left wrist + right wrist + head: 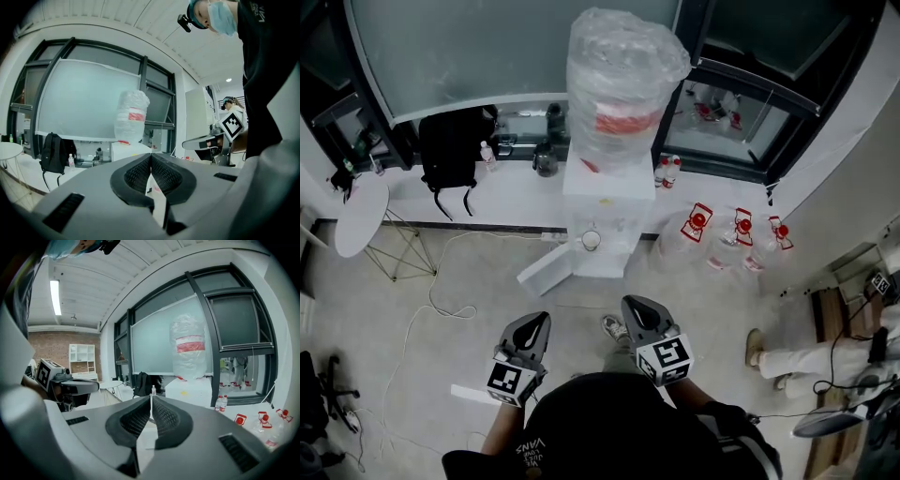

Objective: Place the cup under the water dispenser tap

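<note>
My left tool [541, 321] and right tool [631, 304] are pressed together, empty — the cup [591, 240] stands far ahead at the water dispenser [607, 192], the right tool slightly nearer.

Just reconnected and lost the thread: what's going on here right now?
A person stands facing the water dispenser with a gripper in each hand. The left gripper and right gripper are both shut and empty, held well short of the dispenser. A cup already sits in the dispenser's recess, so the placing looks done.
</note>
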{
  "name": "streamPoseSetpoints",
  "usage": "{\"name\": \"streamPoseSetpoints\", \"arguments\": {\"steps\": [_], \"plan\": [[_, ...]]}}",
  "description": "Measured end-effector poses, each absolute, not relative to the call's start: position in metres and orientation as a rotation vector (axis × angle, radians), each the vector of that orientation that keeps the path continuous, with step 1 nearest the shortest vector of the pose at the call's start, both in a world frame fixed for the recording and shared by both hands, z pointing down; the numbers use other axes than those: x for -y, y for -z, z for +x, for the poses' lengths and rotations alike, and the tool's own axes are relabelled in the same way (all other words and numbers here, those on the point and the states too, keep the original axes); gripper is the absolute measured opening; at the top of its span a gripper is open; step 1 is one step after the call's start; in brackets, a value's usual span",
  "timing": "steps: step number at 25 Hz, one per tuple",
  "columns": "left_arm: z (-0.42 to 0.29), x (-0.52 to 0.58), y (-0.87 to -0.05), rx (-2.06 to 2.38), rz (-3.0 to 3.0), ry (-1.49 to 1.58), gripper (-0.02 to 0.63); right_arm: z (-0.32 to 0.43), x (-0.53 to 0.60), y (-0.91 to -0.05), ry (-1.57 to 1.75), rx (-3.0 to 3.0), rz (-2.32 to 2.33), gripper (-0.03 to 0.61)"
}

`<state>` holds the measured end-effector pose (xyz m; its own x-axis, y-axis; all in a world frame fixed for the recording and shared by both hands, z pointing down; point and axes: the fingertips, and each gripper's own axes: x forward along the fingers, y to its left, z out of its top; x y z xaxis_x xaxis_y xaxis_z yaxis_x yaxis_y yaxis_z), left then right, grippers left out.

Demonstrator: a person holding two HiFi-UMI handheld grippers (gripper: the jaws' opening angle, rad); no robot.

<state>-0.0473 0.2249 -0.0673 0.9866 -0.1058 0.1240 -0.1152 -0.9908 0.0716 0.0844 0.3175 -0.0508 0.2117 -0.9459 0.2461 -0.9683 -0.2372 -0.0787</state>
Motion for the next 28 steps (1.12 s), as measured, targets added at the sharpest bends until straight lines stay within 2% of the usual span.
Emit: {"name": "streamPoseSetpoints", "arguments": {"steps": [28], "plan": [[-0.058, -0.236, 0.075, 0.183, 3.049, -0.133, 0.019, 0.078, -0.321, 0.066, -0.381, 1.891, 2.415, 0.043]]}}
